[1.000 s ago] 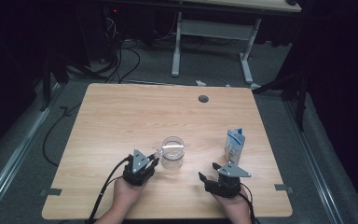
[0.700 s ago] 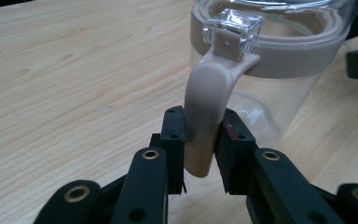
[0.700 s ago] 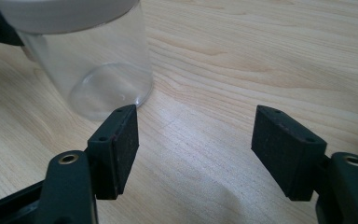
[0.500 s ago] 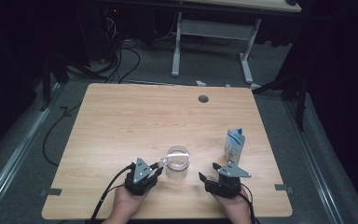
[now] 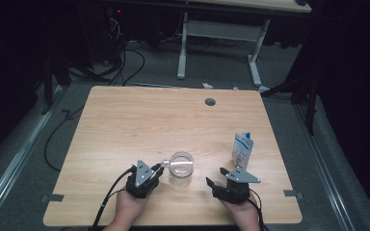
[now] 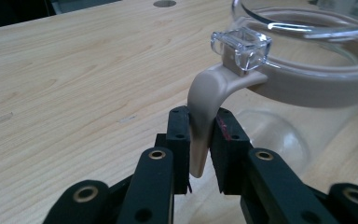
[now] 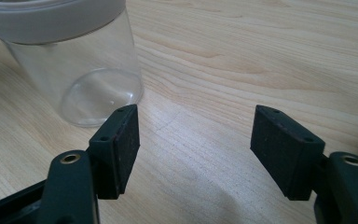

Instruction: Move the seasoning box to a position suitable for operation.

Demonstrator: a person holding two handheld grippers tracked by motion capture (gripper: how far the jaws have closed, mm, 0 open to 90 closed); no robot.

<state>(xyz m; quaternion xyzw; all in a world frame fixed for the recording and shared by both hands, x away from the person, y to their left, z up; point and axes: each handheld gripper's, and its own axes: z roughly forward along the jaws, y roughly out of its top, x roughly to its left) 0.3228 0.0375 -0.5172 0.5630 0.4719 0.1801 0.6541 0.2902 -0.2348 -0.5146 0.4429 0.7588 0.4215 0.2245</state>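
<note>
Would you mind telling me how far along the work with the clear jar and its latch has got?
Early. Done: the left gripper has just closed further, its jaws now around the jar's beige latch tab. In hand: that grip on the tab; the clear jar stands upright on the table. Left: any work on the lid, and the small carton stands untouched. The right gripper waits open and empty.

The right gripper (image 7: 193,149) is seen with its two black jaws spread wide over bare wooden table (image 7: 270,56), nothing between them. A clear jar (image 7: 81,70) with a beige band is stood just beyond the left jaw.
</note>
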